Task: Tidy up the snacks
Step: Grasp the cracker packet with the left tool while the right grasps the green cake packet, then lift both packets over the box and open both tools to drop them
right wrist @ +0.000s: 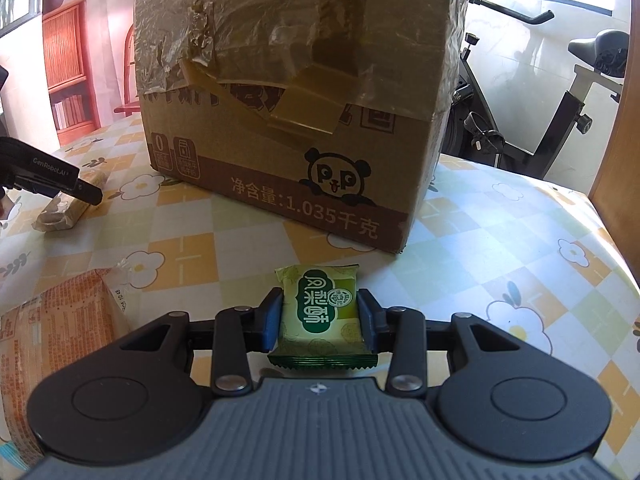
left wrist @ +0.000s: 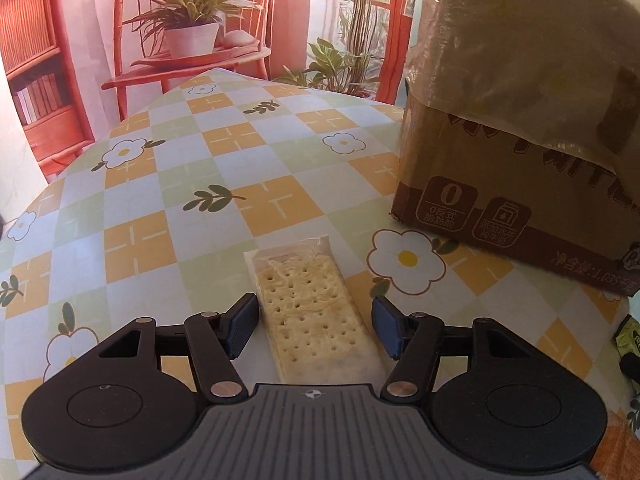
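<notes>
On the left side of the scene, the left gripper (left wrist: 314, 326) hangs low over a table (left wrist: 168, 184) covered in a checkered cloth of orange, green and white squares with daisy prints. Its 2 blue-padded fingers (left wrist: 240, 326) are spread wide, and between them lies a clear-wrapped cracker pack (left wrist: 310, 312), flat on the cloth; the left pad is just beside the wrapper's edge, the right pad stands apart from it, and neither visibly presses it. From the right wrist view the same cracker pack (right wrist: 66, 204) appears at the far left, with the left gripper's dark tip above it.

Nearer the right camera, an orange printed snack bag (right wrist: 52, 324) lies at the lower left edge of the table.

In the middle stands a brown cardboard box (right wrist: 296, 92), upright, its top wrapped in crinkled tape, a panda logo and "1.035" printed on its lower band. It sits to the right of the cracker pack and behind the right gripper.

The right gripper (right wrist: 320, 318) is closed on a green pastry packet (right wrist: 322, 316), both pads pressing its 2 sides. The packet is held just in front of the box, close above the cloth; whether it touches the table cannot be told.

At the far right, behind the table, stands an exercise bike (right wrist: 560, 120).
</notes>
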